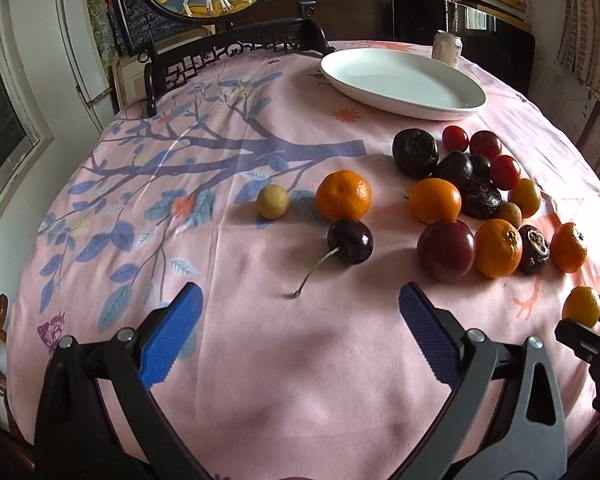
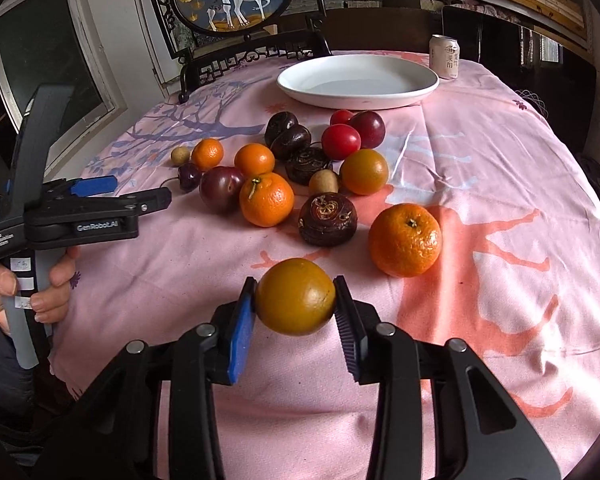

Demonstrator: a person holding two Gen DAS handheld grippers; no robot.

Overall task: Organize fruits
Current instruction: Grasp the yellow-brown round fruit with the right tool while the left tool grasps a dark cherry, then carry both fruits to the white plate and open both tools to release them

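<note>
One amber-brown fruit [image 2: 295,296] sits low in the frame's centre, clamped between my right gripper [image 2: 296,300] pads. My left gripper [image 1: 300,304] hangs with jaws wide, holding nothing, short of the cherry [image 1: 350,241]. The white plate [image 2: 420,88] lies at upper centre.

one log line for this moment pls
right gripper: shut on yellow-brown fruit | left gripper: open, empty | plate: no fruit

Black hand-held gripper [image 2: 296,312] frames, blue ribbed pads [image 2: 242,330], silver screws, white "GenRobot.AI" lettering, grey handle, bare skin
</note>
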